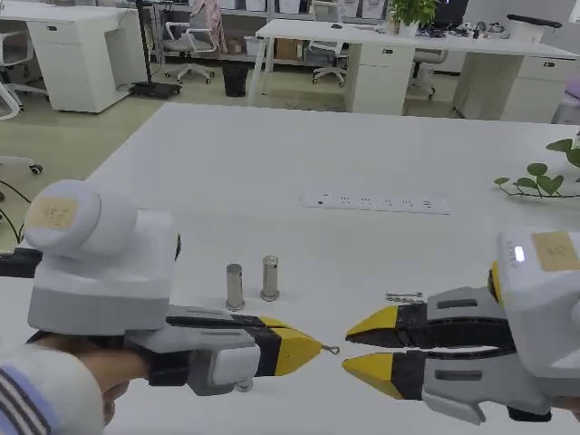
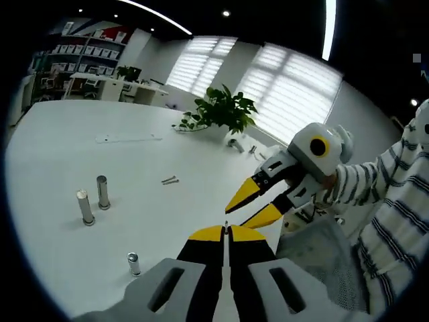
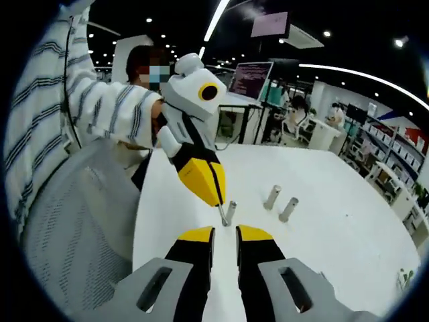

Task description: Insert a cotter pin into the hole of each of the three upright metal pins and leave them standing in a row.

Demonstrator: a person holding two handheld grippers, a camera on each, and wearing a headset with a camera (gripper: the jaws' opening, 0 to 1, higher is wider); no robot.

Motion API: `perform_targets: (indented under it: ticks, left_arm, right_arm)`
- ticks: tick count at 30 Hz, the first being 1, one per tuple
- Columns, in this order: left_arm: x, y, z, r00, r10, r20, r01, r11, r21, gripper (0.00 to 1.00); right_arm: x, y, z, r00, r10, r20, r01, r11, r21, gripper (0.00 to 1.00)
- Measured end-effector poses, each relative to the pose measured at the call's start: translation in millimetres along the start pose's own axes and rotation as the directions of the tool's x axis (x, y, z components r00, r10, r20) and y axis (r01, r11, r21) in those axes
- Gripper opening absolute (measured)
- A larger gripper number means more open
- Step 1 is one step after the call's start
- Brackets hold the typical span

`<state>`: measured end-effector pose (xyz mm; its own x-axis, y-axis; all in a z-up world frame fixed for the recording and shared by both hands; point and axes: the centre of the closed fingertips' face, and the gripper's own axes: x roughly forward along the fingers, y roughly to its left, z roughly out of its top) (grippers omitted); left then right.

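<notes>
The left gripper (image 1: pixel 314 347) pinches a cotter pin (image 1: pixel 331 349) at its tips, the pin's free end just short of the right gripper (image 1: pixel 346 351), whose jaws stand narrowly parted.

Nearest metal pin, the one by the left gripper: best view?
Left gripper view: the pin stands clear, whole. Head view: the left gripper hides most of it. Right gripper view: close, right at that gripper's tip.
</notes>
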<state>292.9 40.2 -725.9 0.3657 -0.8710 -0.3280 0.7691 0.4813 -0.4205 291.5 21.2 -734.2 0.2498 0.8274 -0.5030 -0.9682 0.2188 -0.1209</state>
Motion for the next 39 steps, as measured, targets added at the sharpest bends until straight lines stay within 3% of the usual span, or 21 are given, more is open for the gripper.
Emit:
perform_targets:
  ticks: [5, 7, 16, 25, 30, 39]
  left_arm:
    - [-2.7, -4.9, -0.9, 0.9998, -0.019, -0.011, 0.020, 0.995, 0.101, 0.00]
    - [-3.6, -10.6, -1.1, 0.9988, -0.046, -0.015, 0.048, 0.985, 0.163, 0.00]
    - [-7.7, -24.7, -2.7, 0.9931, -0.117, -0.014, 0.116, 0.947, 0.301, 0.00]
    - [-7.7, -27.2, -5.9, 0.9905, -0.136, -0.021, 0.135, 0.936, 0.325, 0.00]
    - [-7.2, -28.2, -5.2, 0.9892, -0.146, -0.014, 0.143, 0.938, 0.316, 0.00]
    - [-6.4, -28.5, -14.0, 0.9881, -0.145, -0.052, 0.154, 0.930, 0.334, 0.00]
  right_arm:
    - [-1.6, 7.4, 3.6, 0.9973, 0.066, 0.031, -0.067, 0.997, 0.040, 0.14]
    - [-1.2, 10.0, 4.3, 0.9964, 0.078, 0.032, -0.079, 0.996, 0.040, 0.14]
    - [4.6, 26.4, 3.4, 0.9903, 0.138, 0.011, -0.138, 0.990, 0.007, 0.13]
    - [6.9, 30.6, 3.7, 0.9874, 0.158, 0.015, -0.158, 0.987, 0.020, 0.08]
    - [6.2, 31.2, 2.3, 0.9866, 0.163, 0.000, -0.163, 0.987, 0.005, 0.06]
    - [6.4, 35.3, -0.2, 0.9828, 0.184, -0.017, -0.184, 0.983, -0.006, 0.05]
